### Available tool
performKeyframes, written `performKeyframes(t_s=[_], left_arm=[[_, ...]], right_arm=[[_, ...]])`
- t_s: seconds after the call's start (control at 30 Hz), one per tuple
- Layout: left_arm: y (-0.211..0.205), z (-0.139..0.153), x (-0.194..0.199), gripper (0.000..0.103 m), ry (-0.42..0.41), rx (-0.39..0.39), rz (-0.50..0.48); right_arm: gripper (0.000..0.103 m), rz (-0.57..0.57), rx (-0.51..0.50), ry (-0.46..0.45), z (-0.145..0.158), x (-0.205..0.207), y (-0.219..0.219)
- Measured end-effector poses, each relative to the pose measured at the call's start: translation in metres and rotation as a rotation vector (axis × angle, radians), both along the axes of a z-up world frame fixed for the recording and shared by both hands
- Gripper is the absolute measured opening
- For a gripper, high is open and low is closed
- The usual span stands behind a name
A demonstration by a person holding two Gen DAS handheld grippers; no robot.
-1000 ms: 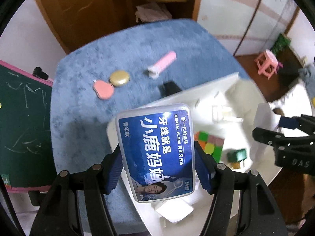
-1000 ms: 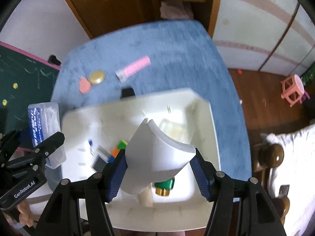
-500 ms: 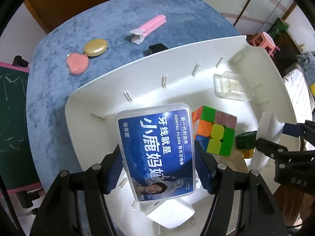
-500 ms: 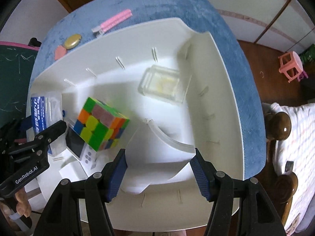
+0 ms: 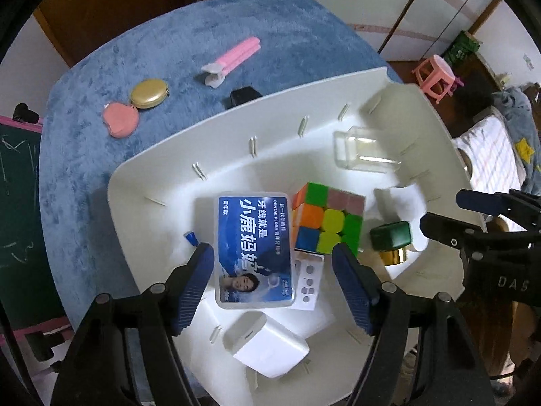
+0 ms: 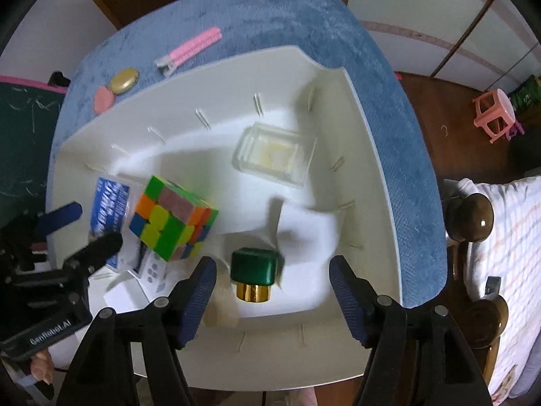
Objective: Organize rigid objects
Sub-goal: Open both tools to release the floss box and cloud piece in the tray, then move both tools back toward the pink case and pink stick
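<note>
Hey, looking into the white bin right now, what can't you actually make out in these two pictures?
- White curved piece: motion-blurred in the right wrist view, shape unclear.
- Small device under the floss box: mostly covered, left wrist view.
- Black object behind the bin rim: half hidden, unidentifiable.

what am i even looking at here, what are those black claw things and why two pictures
There is no robot here: a person holds a two-finger gripper in each hand, and each gripper carries a fisheye camera looking along its fingers. So one picture looks down from the left gripper, the other from the right gripper; each gripper also shows at the edge of the other's view.

Below is a white bin on a blue cloth. Inside lie a blue dental floss box, a colour cube, a clear box, a green-capped bottle and a white curved piece. A pink clip, a gold case and a pink case lie outside.

Both jaws have just been opening. Neither grips anything now: the floss box and the white piece lie loose.
</note>
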State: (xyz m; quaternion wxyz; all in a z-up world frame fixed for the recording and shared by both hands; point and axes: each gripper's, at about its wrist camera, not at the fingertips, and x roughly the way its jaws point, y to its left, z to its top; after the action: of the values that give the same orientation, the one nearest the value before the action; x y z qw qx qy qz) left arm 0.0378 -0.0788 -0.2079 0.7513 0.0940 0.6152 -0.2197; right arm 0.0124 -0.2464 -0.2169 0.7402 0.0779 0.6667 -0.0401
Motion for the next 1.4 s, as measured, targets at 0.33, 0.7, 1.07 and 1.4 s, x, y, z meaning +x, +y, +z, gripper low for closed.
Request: performKeyframes(t_s=[0.33, 0.7, 1.07, 1.4], left_arm=[[0.008, 0.037, 0.001, 0.076, -0.054, -0.054, 0.057], [0.029, 0.085, 0.003, 0.076, -0.125, -0.105, 0.148], [0.053, 0.148, 0.032, 0.076, -0.263, -0.130, 0.254], [0.072, 0.181, 0.073, 0.076, -0.325, -0.150, 0.358]], right_arm=[[0.070, -0.026, 0.047, -0.059, 0.032, 0.004, -0.003], [0.070, 0.006, 0.086, -0.100, 0.064, 0.013, -0.001], [0.070, 0.072, 0.124, -0.131, 0.096, 0.051, 0.013], [0.070, 0.114, 0.137, -0.188, 0.134, 0.115, 0.018]])
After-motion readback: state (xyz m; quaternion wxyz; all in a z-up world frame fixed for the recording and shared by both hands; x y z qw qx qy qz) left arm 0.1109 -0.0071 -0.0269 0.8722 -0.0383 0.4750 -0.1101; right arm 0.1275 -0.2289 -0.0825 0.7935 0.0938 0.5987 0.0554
